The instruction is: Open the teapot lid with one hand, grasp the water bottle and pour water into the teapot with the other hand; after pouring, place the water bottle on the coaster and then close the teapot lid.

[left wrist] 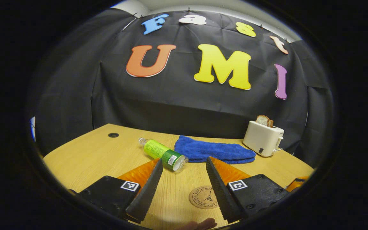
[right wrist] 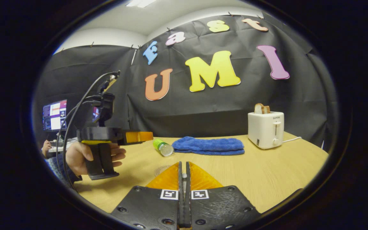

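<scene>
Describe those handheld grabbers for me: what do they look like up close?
Each gripper has black plastic finger mounts with screws and small square black-and-white markers, plus translucent orange panels. The left gripper has serrated finger edges. Seen from the right gripper, the left one has a black pistol-style handle, black cables looping off its top, and the hand holding it wears a dark knitted sleeve.

Wooden table (right wrist: 267,179) before black cloth wall (right wrist: 203,105), white ceiling (right wrist: 158,16) above.

Coaster (right wrist: 162,170) partly behind right claw (right wrist: 184,169)

Brand word "SUPOR" on the white toaster (right wrist: 266,128).
</scene>
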A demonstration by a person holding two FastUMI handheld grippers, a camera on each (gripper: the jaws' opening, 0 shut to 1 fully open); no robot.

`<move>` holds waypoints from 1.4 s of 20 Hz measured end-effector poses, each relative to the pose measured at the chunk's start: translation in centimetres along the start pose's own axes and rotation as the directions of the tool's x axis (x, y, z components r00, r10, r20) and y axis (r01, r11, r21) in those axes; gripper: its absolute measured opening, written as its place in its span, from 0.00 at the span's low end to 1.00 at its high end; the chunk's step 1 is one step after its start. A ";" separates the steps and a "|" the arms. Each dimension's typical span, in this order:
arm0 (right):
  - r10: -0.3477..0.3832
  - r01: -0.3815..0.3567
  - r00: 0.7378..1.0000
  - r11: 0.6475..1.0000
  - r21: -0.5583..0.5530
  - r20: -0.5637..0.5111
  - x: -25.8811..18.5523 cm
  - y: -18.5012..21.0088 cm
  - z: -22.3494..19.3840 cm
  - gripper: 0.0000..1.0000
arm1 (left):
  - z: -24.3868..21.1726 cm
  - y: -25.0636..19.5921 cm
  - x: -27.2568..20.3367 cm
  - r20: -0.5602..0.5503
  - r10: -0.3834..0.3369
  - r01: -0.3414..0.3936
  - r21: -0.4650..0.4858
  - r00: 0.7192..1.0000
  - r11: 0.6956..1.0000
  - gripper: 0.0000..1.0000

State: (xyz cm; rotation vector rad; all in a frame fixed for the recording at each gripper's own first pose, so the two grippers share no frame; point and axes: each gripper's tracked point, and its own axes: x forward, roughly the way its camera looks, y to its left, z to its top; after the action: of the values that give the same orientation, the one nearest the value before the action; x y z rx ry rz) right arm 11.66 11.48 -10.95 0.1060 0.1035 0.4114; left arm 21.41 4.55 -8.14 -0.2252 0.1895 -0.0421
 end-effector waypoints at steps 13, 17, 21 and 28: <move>0.076 -0.077 0.997 0.995 0.060 0.027 -1.2 -0.4 1.2 0.00 | -0.4 4.9 11.3 -0.606 0.081 -0.384 -0.388 0.791 0.838 0.90; 0.115 -0.117 0.993 0.989 0.095 0.026 -1.4 -0.3 1.2 0.00 | -0.7 7.4 13.2 -0.717 0.079 -0.496 -0.394 0.693 0.774 0.88; 0.139 -0.141 0.990 0.984 0.108 0.024 -1.0 0.1 0.9 0.00 | -2.5 9.6 13.8 -0.792 0.073 -0.585 -0.382 0.607 0.715 0.86; 0.163 -0.165 0.986 0.981 0.106 0.032 -1.3 0.8 0.8 0.00 | -5.7 10.2 13.8 -0.856 0.070 -0.632 -0.320 0.512 0.706 0.80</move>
State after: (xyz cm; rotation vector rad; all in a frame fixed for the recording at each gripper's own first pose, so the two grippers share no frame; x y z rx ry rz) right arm 10.27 11.67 -9.93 0.2268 0.0947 0.5691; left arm 34.04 12.43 -18.41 -0.8236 1.2047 0.3904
